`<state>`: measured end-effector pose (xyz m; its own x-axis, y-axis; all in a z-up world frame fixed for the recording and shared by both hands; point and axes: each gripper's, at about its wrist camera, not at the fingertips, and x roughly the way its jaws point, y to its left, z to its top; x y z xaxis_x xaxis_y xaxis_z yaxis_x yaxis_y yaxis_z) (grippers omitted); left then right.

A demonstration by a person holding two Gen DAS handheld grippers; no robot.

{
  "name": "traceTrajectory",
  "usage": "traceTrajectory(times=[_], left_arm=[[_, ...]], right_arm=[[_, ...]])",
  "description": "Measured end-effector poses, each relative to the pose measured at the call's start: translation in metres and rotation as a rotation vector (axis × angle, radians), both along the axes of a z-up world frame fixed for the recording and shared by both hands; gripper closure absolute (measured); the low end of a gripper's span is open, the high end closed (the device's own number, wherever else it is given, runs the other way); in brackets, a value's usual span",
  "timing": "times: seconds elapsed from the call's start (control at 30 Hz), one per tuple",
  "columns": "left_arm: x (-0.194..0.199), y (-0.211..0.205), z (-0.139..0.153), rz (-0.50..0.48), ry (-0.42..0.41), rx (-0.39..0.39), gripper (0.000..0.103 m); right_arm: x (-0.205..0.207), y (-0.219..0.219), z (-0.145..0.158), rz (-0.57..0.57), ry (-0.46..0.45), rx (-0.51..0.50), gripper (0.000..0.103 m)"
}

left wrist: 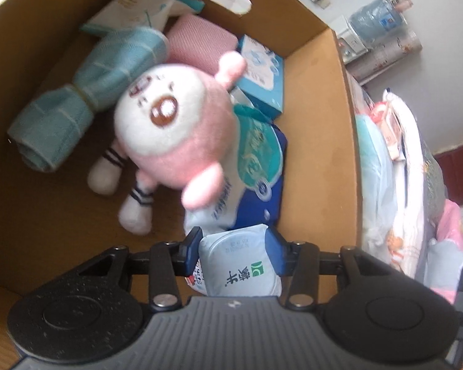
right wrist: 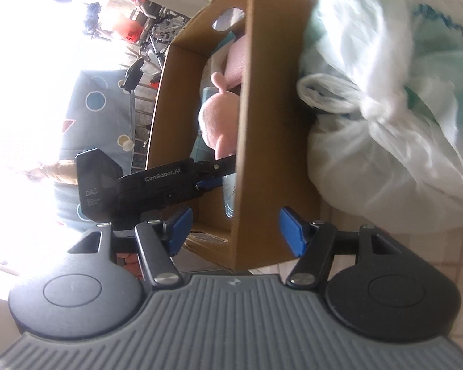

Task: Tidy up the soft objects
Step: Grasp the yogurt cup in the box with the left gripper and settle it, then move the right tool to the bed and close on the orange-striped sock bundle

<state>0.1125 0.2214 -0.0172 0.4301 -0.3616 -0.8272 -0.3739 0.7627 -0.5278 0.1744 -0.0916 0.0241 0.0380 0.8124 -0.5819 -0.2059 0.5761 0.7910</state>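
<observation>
I am lowering a tissue pack [left wrist: 240, 262] into the box [left wrist: 321, 141] at lower centre, my left gripper [left wrist: 236, 251] loosening, pads beside it, so it drops beside the plush [left wrist: 173, 129]. My right gripper [right wrist: 236, 231] is spread astride the box wall, empty. "GenRobot.AI" is showing on the left gripper.

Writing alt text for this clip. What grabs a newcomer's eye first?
The pink and white plush toy, lying mid-way in the cardboard box among a rolled teal towel and tissue packs. Nearest the lens, the left tongs straddle a pale blue soft pack. Outside the box, the right tongs straddle its corner beside white plastic bags.
</observation>
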Motion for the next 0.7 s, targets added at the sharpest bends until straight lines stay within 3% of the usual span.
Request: traceTrajectory(times=[0.1, 0.2, 0.27, 0.33, 0.5, 0.7], left_arm=[[-0.003, -0.002, -0.003, -0.006, 0.03, -0.039, 0.059], [-0.01, -0.005, 0.001, 0.001, 0.014, -0.005, 0.06], [-0.017, -0.006, 0.011, 0.016, -0.048, 0.04, 0.056], [-0.026, -0.006, 0.023, 0.048, -0.102, 0.077, 0.043], [-0.043, -0.023, 0.055, 0.095, -0.268, 0.182, 0.029], [-0.04, -0.09, 0.083, -0.037, -0.432, 0.292, 0.025]], right_arm=[[-0.003, -0.006, -0.008, -0.023, 0.015, 0.02, 0.04], [-0.007, -0.011, -0.016, -0.047, 0.019, 0.033, 0.04], [-0.011, -0.014, -0.019, -0.064, 0.0, 0.028, 0.039], [-0.018, -0.018, -0.017, -0.081, -0.044, 0.021, 0.038], [-0.035, -0.034, -0.006, -0.137, -0.199, -0.01, 0.033], [-0.049, -0.085, 0.026, -0.249, -0.393, -0.089, 0.033]])
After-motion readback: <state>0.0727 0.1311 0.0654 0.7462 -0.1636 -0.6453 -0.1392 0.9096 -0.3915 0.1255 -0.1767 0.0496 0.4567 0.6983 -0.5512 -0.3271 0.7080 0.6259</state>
